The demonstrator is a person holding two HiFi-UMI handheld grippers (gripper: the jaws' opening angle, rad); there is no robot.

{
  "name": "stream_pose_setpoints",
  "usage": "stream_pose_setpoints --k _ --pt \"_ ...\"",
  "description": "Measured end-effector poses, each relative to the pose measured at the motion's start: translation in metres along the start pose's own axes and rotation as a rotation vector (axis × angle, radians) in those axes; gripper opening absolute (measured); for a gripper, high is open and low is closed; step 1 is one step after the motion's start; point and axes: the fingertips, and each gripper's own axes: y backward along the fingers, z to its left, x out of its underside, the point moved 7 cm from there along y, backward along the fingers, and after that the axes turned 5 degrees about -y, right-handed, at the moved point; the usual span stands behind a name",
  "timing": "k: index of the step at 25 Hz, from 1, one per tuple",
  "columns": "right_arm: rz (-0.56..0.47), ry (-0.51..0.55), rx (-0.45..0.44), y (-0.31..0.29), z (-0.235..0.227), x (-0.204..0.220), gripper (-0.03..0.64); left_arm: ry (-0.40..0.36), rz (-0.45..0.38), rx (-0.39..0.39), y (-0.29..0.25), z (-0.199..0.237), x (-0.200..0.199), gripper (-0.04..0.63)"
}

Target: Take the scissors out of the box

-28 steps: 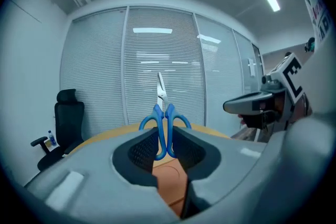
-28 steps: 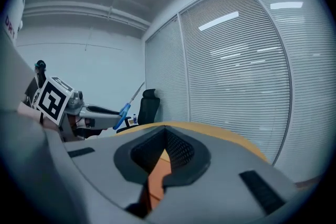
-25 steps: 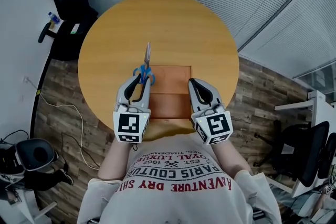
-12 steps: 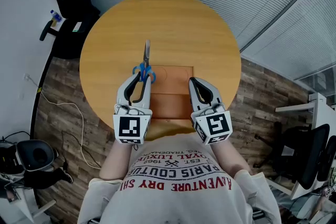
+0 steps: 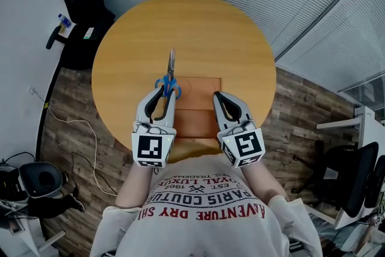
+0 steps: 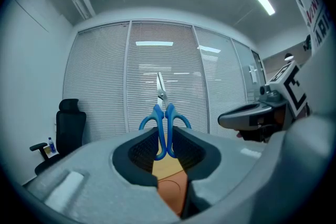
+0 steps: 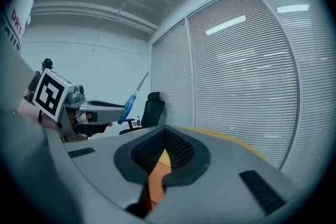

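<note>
**Scissors lifted at the box's far left corner**

The left gripper [image 5: 163, 93] is clamped on the blue handles of the scissors [image 5: 171, 64], just above the far left corner of the box [image 5: 201, 120]. Their long axis runs straight away from the person, blades pointing outward and tilted upward. The right gripper [image 5: 218, 97], jaws together and empty, hovers over the box's right edge.

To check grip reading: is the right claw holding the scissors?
No, the right claw holds nothing; the scissors sit in the left claw.
</note>
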Motion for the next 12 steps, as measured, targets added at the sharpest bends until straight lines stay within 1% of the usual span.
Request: stream_pose_setpoints --k 12 --pt "0.002 0.006 0.009 0.0060 -0.0045 -0.0008 0.006 -0.004 -0.002 0.020 -0.0014 -0.0096 -0.0060 0.089"
